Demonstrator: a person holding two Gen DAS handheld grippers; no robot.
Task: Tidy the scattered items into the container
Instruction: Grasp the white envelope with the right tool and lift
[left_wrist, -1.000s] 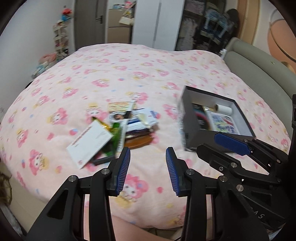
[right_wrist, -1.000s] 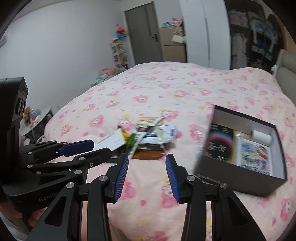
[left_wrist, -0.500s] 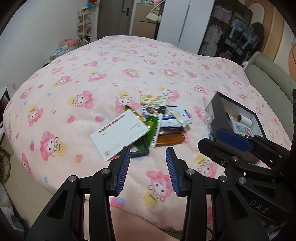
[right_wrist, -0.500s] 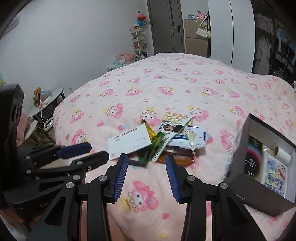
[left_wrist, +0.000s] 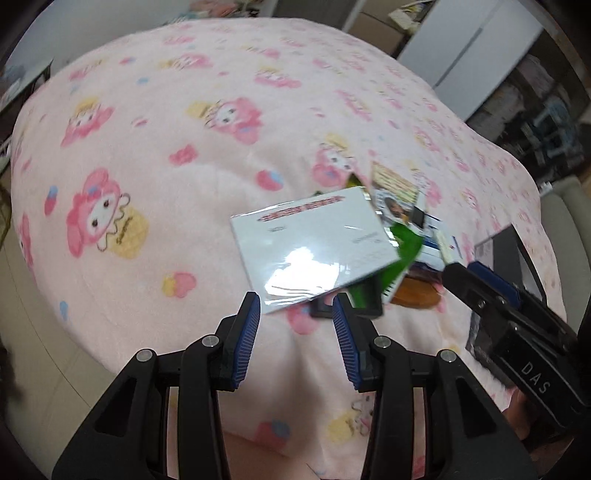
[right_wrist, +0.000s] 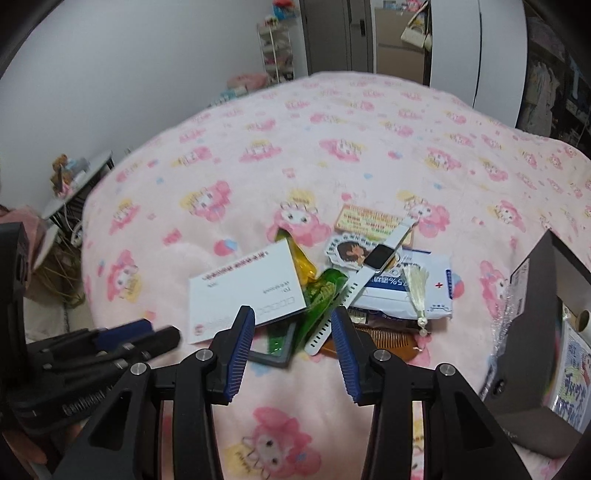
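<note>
A pile of small items lies on the pink cartoon-print bedspread (right_wrist: 332, 140): a white card (right_wrist: 243, 291) (left_wrist: 314, 243), green and yellow wrappers (right_wrist: 321, 291), a white smartwatch (right_wrist: 373, 273), a blue-and-white wipes pack (right_wrist: 410, 291), a brown comb (right_wrist: 384, 339), a cream tassel (right_wrist: 415, 284) and stickers (right_wrist: 373, 218). A dark grey box (right_wrist: 524, 354) stands at the right with printed items inside. My left gripper (left_wrist: 297, 339) is open just short of the white card's near edge. My right gripper (right_wrist: 291, 347) is open in front of the pile.
The bed's near edge runs just below both grippers. A small side table (right_wrist: 74, 184) stands left of the bed. Wardrobes (right_wrist: 454, 44) and a shelf rack (right_wrist: 277, 51) stand beyond the far edge. A grey headboard (left_wrist: 569, 206) lies right of the box.
Both grippers have moved forward and down toward the pile. The left one swung left, so the white card now fills the space ahead of its fingers. Both stay open.
</note>
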